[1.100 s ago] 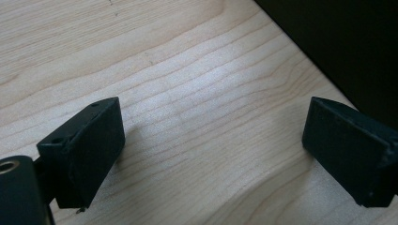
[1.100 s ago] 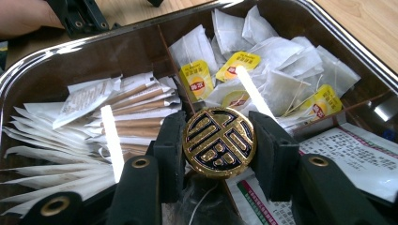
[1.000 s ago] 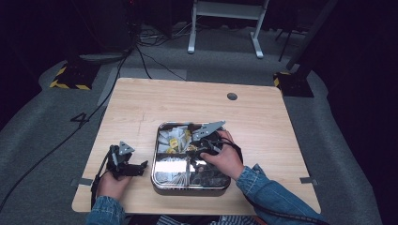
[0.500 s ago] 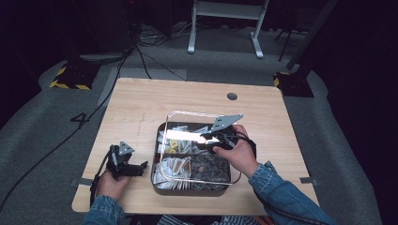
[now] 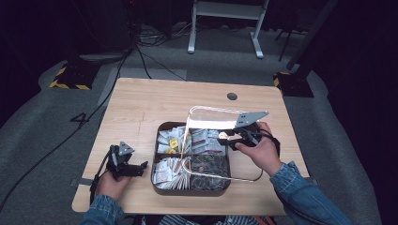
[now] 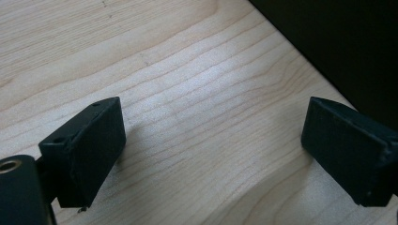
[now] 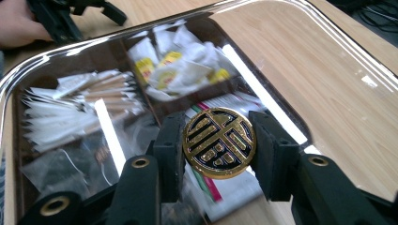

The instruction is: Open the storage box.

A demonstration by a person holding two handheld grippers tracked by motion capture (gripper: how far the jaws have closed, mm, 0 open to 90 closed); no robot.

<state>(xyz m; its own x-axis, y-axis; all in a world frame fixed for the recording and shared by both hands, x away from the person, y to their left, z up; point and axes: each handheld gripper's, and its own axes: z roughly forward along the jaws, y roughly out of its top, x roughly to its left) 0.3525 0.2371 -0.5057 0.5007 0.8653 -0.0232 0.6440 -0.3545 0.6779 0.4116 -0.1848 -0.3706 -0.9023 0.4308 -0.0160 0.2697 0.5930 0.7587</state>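
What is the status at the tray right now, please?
Right gripper shut on round gold knob, clear lid tilted above tray. Left gripper open on table. Nothing in the way.

The wooden table point(image 5: 141, 108) I work at is pale and bare along its far edge, apart from a small round dark hole point(image 5: 232, 96) near the far right corner. Grey carpet point(image 5: 42, 140) lies all around it. A black "4" point(image 5: 80, 118) is marked on the carpet just off the left edge. Black cables point(image 5: 141, 56) run across the floor beyond the far left corner. A yellow-and-black striped block point(image 5: 70, 77) sits well off that corner, and another point(image 5: 281, 77) lies near the far right corner. A white metal frame point(image 5: 225, 9) stands farther back. A grey tab point(image 5: 80, 181) sticks out by the near left corner.
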